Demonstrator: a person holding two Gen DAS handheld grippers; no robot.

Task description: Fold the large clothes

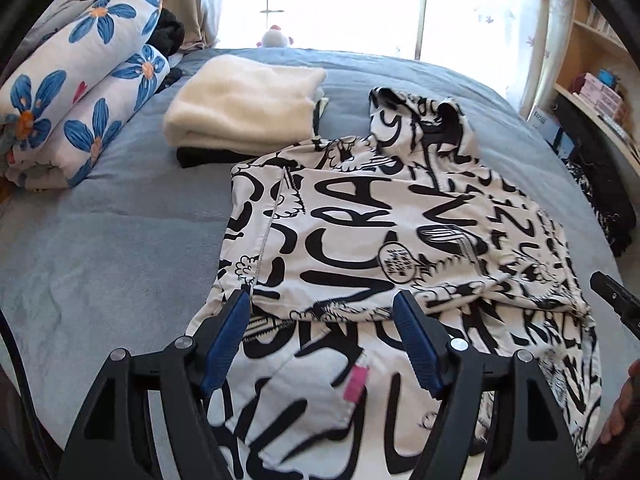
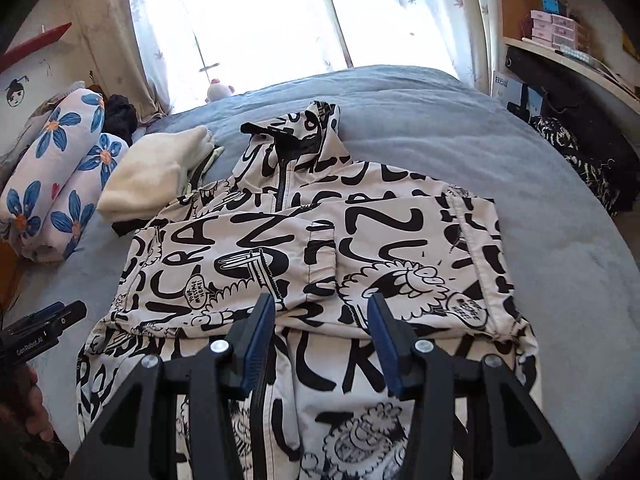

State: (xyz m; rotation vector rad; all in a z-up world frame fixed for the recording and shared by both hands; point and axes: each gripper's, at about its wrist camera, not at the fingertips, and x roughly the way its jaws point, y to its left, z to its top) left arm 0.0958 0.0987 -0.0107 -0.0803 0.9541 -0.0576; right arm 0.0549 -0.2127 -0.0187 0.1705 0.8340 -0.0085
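Note:
A white hooded jacket (image 1: 380,216) (image 2: 320,240) with black graffiti print lies flat on the blue-grey bed (image 1: 100,240), hood (image 2: 304,132) toward the window. Both sleeves are folded across its chest. A pink tag (image 1: 355,384) shows near the hem. My left gripper (image 1: 320,300) hovers open above the jacket's lower left part, with nothing between its fingers. My right gripper (image 2: 320,300) hangs open over the lower middle, also empty. Each gripper shows at the edge of the other's view: the right gripper (image 1: 612,292) and the left gripper (image 2: 44,320), held by a hand.
A folded cream garment (image 1: 244,100) lies on a dark one beside the jacket's left shoulder. A rolled floral quilt (image 1: 80,92) lines the bed's left side. Dark patterned clothes (image 2: 576,156) and shelves (image 1: 600,92) stand at the right. A plush toy (image 1: 276,38) sits by the curtained window.

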